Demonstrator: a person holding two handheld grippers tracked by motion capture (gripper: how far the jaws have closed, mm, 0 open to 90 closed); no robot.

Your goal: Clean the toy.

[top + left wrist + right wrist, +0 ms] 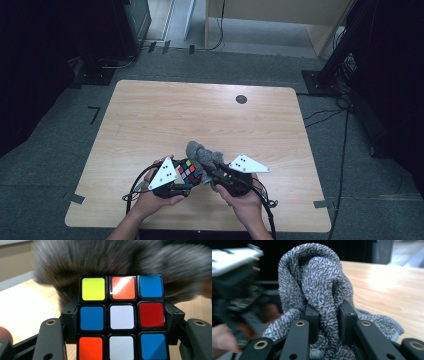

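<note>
The desk carried nothing else near its front edge, where both hands held their work raised just above it. The right claw was clamped narrow on a bunched grey cloth, whose long axis stood upright out of the jaws, and in the high view the cloth leaned left toward the cube. The left claw gripped the cube by two opposite sides, its free top edge touching or just short of the cloth, so a wipe would run from the right hand leftward.
</note>
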